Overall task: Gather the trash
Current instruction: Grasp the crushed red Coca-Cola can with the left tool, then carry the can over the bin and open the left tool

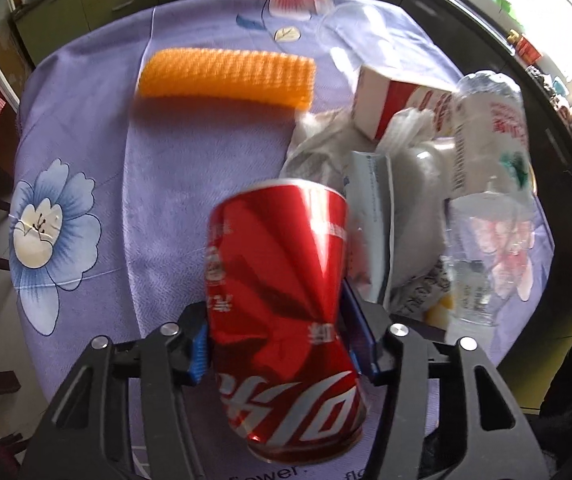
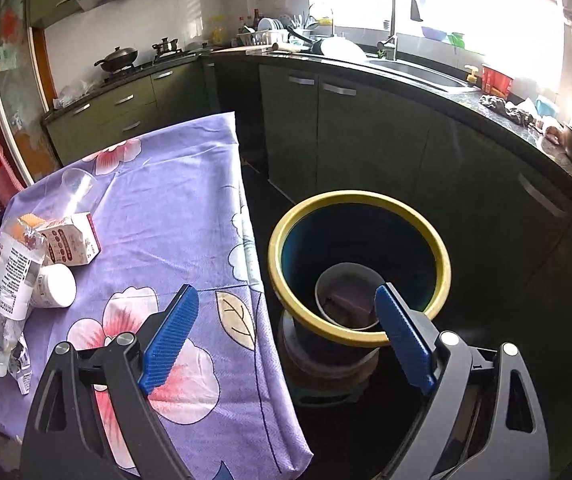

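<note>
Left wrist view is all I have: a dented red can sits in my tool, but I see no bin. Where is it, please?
Observer: A bin with a yellow rim stands beside the table, lower than the tabletop.
Operator: Is it empty?
Observer: No, a grey round container is already inside.
Operator: And the right tool?
Observer: The right tool is open and holds nothing; it points at the bin's near rim.
</note>
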Demonstrator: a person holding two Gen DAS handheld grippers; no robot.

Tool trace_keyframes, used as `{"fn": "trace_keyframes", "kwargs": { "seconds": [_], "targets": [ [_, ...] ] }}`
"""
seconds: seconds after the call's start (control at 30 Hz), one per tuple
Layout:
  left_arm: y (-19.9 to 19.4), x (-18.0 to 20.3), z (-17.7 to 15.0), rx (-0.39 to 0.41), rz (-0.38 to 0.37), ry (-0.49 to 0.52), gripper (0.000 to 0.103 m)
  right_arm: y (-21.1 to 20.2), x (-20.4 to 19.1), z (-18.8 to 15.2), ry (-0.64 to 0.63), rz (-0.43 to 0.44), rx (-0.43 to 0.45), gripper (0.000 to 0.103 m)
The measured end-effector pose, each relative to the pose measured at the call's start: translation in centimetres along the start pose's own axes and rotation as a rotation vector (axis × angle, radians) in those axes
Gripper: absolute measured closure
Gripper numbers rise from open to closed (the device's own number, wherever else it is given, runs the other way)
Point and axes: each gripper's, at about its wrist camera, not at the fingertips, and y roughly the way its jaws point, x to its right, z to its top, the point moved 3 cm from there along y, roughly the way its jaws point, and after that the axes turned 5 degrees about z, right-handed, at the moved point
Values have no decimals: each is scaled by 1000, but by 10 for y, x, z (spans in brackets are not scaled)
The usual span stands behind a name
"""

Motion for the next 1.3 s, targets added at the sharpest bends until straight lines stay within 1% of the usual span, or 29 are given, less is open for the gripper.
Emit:
{"fn": "trace_keyframes", "kwargs": {
  "seconds": [0.13,0.27,0.4,0.5,0.57,0.67,0.8,0.93,1.0,1.07,1.1,1.2,1.3],
  "targets": [
    [7,-2,0,-15,-41,-6,53,5,0,-1,-1,9,-12,14],
    [-4,-9,1,16,-39,-5,53,4,0,-1,0,12,-9,14],
    [-32,-17,4,87,-12,-13,53,2,3,0,6,11,-1,14],
    [-56,-14,9,134,0,6,53,-1,5,-1,9,6,5,14],
    [-71,-6,15,163,4,35,53,-4,8,-1,12,-3,11,14],
    [-95,22,30,204,-20,106,53,-12,17,-3,17,-30,25,14],
    [-113,87,55,255,-89,254,53,-27,38,-8,40,-74,49,14],
    [-112,170,86,284,-201,386,53,-44,65,-15,70,-140,76,14],
    [-103,213,103,273,-243,444,53,-51,84,-20,94,-172,82,14],
    [-88,260,121,239,-283,503,53,-57,98,-26,116,-191,84,14],
    [-83,278,125,225,-291,529,53,-60,106,-29,128,-201,85,14],
    [-51,337,150,184,-289,596,53,-64,123,-39,157,-223,83,14],
    [-21,383,166,155,-268,639,53,-64,143,-51,193,-231,72,14]
  ]
}}
